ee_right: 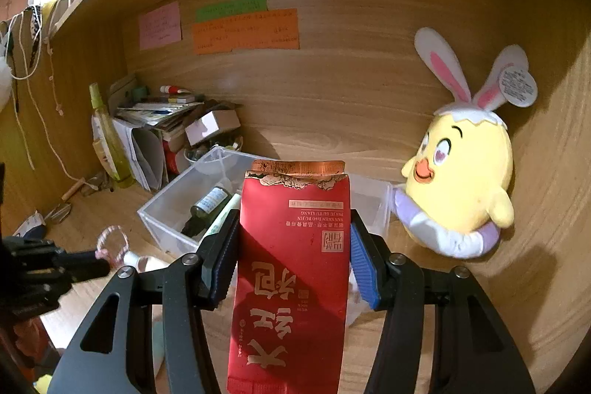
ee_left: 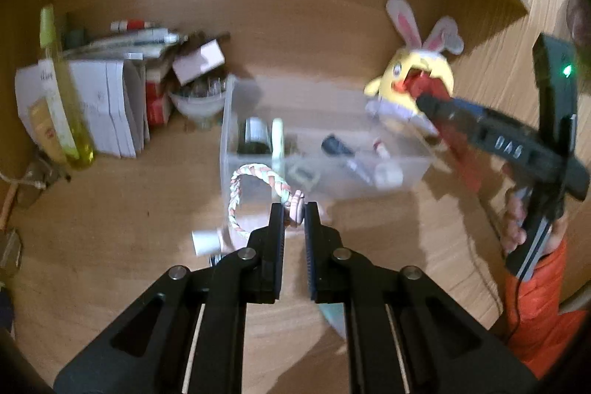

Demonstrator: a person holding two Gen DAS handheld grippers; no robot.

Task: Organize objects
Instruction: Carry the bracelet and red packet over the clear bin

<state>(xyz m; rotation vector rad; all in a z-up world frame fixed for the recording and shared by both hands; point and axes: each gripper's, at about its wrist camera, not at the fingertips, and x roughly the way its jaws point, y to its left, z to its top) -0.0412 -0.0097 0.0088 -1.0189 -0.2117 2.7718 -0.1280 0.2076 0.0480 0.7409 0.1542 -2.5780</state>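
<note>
The right hand-held gripper [ee_right: 293,255] clenches a red foil pouch [ee_right: 291,268] above the clear plastic bin [ee_right: 162,209]; lower it inside before releasing; the left hand-held gripper [ee_left: 294,215] pinches a braided loop [ee_left: 243,187] near the bin's front wall, above the tabletop [ee_left: 110,209].

- On the red packet [ee_right: 291,268] you hold, upside down: large gold Chinese characters, plus the small Latin lines "YAN SHEN DAO BU JIN" and "PIN JU GU YU XIANG".
- The right gripper [ee_left: 428,98] body reads "DAS".
- Writing on the wall notes [ee_right: 245,30] is illegible.
</note>
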